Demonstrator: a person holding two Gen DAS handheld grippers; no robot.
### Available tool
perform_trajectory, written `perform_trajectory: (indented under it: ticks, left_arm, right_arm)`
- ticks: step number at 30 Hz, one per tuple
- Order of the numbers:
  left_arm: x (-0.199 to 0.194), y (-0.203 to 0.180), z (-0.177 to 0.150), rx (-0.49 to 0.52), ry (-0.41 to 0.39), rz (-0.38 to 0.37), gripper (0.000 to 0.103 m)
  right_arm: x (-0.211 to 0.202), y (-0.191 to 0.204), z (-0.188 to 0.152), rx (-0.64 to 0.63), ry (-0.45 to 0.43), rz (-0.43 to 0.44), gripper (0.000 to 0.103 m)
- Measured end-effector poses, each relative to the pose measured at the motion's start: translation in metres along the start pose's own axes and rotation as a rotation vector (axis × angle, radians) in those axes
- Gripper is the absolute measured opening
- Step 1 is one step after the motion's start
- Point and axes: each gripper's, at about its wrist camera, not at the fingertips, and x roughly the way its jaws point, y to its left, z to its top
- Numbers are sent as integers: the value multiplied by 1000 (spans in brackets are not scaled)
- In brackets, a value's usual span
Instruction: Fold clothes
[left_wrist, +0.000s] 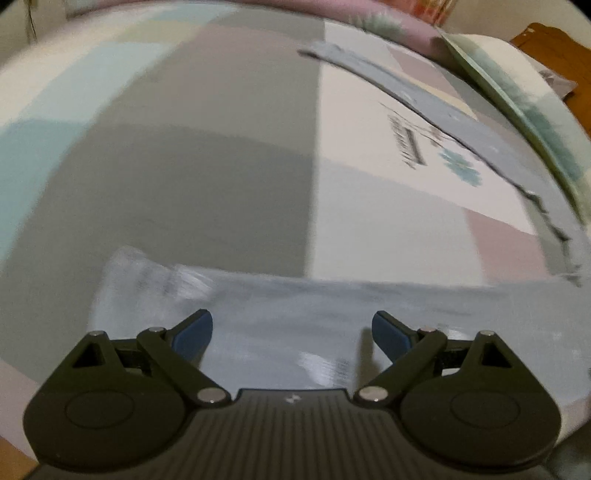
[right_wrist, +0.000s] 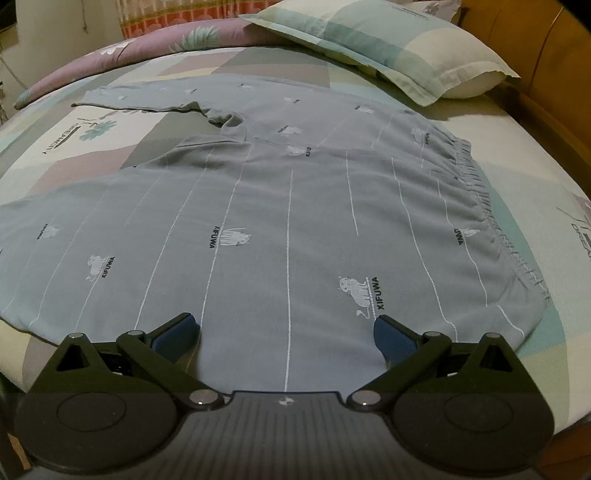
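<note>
Grey-blue pyjama trousers (right_wrist: 295, 206) with thin white stripes and cat prints lie spread flat on the bed. Their gathered waistband (right_wrist: 476, 192) is at the right, and one leg (right_wrist: 147, 98) stretches to the far left. My right gripper (right_wrist: 287, 334) is open just above the near part of the trousers, nothing between its fingers. In the blurred left wrist view, my left gripper (left_wrist: 291, 332) is open over the end of a trouser leg (left_wrist: 332, 332), and the other leg (left_wrist: 461, 122) runs along the far right.
The patchwork bedsheet (left_wrist: 207, 166) in grey, pink, white and teal covers the bed. A pillow (right_wrist: 388, 48) lies at the far right by the wooden bed frame (right_wrist: 546, 74). A purple floral quilt (right_wrist: 147, 48) is bunched along the far edge.
</note>
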Motion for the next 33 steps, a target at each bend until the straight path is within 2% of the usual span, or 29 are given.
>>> perform_trajectory:
  ticks: [3,5,7,9,13,15,19,22,24,27,33]
  left_arm:
    - [-4,0,0,-1,2,27,91]
    - [-8,-12,-1,48,14,94,91]
    - [-15,-35,-8,127,5,110,91]
    - [-22,-60,-20,209,-10,55,92]
    - [-20,-101,-48,400,-43,72,92]
    - [-19,-121,-62,496,-60,81,93]
    - [-20,-107,-59,358,-20,50,94]
    - [-30,-109,-53,342,-38,48,94]
    - [-42,-122,-51,390,-63,38,94]
    - [-48,-147,-46,444,-74,-27,94]
    - [-31,-230,-38,555,-73,-150,94]
  right_arm:
    - [0,0,0,2,0,-1,103]
    - [1,0,0,5,-6,-2,103]
    - [1,1,-1,4,-11,-4,103]
    - [-2,-1,0,4,-8,-2,103]
    - [-16,-17,-5,45,-73,-30,103]
    - [-17,-35,-9,90,-63,-64,103]
    - [-22,-58,-21,121,-55,-75,103]
    - [-20,-53,-24,93,-59,-98,103]
    - [-17,-48,-25,79,-68,-128,103]
    - [-16,-48,-25,97,-78,-139,103]
    - [-16,-46,-27,110,-92,-156,103]
